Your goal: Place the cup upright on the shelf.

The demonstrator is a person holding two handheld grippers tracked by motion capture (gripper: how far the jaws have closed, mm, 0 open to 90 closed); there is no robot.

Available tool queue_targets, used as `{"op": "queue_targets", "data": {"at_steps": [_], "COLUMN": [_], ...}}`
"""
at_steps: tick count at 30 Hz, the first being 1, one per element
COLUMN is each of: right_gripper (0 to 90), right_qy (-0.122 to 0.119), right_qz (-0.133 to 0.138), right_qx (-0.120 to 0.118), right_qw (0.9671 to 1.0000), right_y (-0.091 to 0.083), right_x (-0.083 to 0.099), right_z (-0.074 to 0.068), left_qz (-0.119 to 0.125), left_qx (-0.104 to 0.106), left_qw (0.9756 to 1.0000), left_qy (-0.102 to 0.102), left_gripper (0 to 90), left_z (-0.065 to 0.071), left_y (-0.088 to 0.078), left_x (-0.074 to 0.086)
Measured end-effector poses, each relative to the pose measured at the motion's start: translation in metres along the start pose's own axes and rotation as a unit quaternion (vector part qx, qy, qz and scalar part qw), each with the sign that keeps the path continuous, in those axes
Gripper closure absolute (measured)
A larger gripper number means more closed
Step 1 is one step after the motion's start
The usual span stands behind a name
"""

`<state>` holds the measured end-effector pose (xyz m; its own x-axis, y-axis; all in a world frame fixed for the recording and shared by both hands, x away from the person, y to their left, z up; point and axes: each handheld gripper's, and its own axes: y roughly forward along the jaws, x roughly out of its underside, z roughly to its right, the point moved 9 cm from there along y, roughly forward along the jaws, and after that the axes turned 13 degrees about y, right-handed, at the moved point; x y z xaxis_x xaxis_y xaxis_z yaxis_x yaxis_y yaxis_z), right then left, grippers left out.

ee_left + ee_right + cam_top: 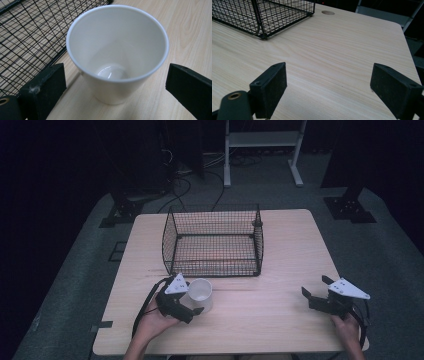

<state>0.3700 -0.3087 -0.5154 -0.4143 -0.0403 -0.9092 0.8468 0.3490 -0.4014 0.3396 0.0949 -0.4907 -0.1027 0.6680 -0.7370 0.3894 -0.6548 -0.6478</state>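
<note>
A white cup stands upright and empty on the wooden table, just in front of a black wire basket. My left gripper is open, with one jaw on each side of the cup. In the left gripper view the cup stands between the jaws of the left gripper, with a gap showing on both sides. My right gripper is open over bare table at the front right. In the right gripper view nothing lies between the jaws of the right gripper.
The basket is empty and sits at the middle back of the table, close to the cup's far side, where the basket's wall runs beside it. A round hole marks the tabletop. Stands and cables are on the floor beyond.
</note>
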Motion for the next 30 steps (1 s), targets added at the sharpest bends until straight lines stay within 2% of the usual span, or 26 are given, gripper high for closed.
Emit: {"op": "queue_targets", "data": {"at_steps": [8, 17, 18, 22, 23, 30], "right_gripper": [13.1, 13.1, 13.1, 13.1, 13.1, 13.1], "right_qy": [0.0, 0.0, 0.001, 0.0, 0.001, 0.001], "right_qz": [0.0, 0.0, 0.0, 0.0, 0.0, 0.0], "right_qx": [0.0, -0.001, 0.0, 0.0, -0.001, -0.001], "right_qw": [1.0, 1.0, 1.0, 1.0, 1.0, 1.0], "right_y": [0.0, 0.0, 0.0, 0.0, 0.0, 0.0], "right_x": [0.0, 0.0, 0.0, 0.0, 0.0, 0.0], "right_z": [0.0, 0.0, 0.0, 0.0, 0.0, 0.0], "left_qz": [-0.017, -0.026, -0.024, -0.025, -0.025, -0.025], "left_qx": [0.011, 0.025, 0.031, 0.037, 0.036, 0.038], "left_qw": [0.9998, 0.9994, 0.9992, 0.999, 0.999, 0.9989], "left_qy": [-0.001, 0.0, 0.001, 0.005, 0.007, 0.008], "left_gripper": [3.3, 5.4, 7.6, 14.2, 20.1, 21.0], "left_z": [-0.003, -0.002, -0.003, -0.002, -0.002, -0.002], "left_y": [0.01, 0.019, 0.02, 0.021, 0.021, 0.021], "left_x": [0.0, -0.003, -0.003, -0.002, -0.002, -0.003]}}
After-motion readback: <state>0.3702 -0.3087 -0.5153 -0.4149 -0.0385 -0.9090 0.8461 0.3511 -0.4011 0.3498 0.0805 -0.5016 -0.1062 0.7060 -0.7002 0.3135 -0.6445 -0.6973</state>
